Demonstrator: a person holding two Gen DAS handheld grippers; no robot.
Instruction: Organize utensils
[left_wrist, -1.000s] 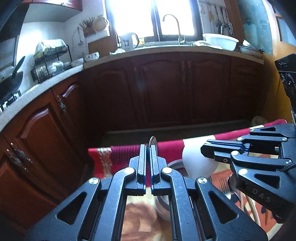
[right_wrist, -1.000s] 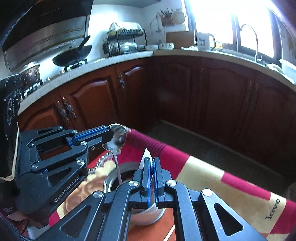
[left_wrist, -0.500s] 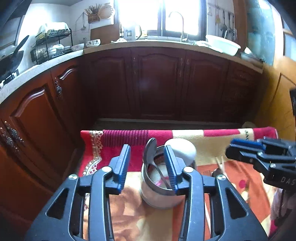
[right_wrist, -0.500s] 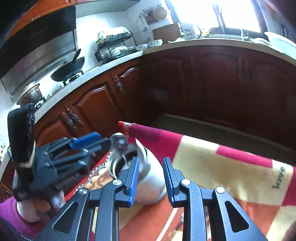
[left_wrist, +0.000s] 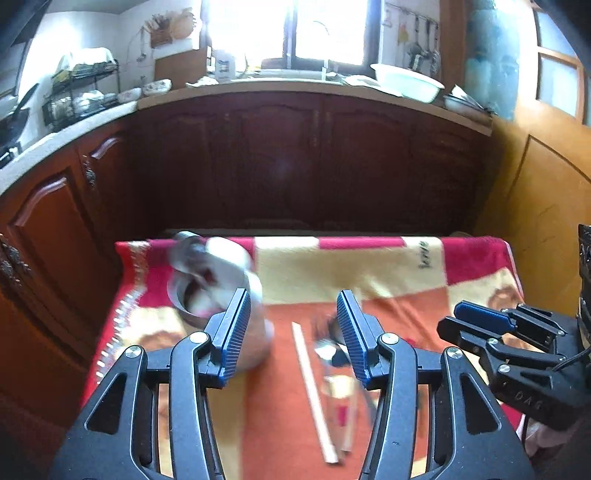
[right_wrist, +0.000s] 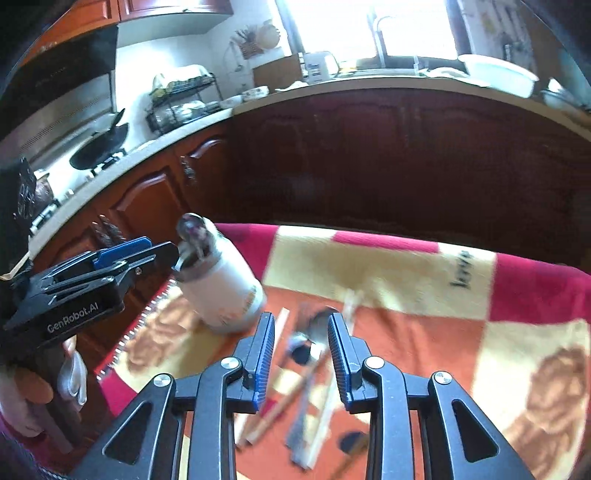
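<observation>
A white utensil cup (left_wrist: 221, 295) (right_wrist: 221, 291) with a metal rim stands on the left of the cloth, with a spoon (right_wrist: 190, 230) and a knife inside. My left gripper (left_wrist: 291, 332) is open and empty, just right of the cup. My right gripper (right_wrist: 301, 350) is open and empty above a loose pile of utensils (right_wrist: 306, 373): a spoon, chopsticks (left_wrist: 314, 391) and other blurred pieces lying on the cloth. The right gripper also shows in the left wrist view (left_wrist: 480, 325), and the left gripper shows in the right wrist view (right_wrist: 140, 258).
A red, cream and orange blanket (left_wrist: 369, 269) covers the table. Dark wooden kitchen cabinets (left_wrist: 295, 166) stand beyond its far edge. A worktop with a dish rack (right_wrist: 181, 107), kettle and white basin (left_wrist: 406, 81) runs behind.
Both grippers opened, dropping the spoon and the knife into the cup. Both then pulled back and swung right, away from the cup, toward the loose utensils.
</observation>
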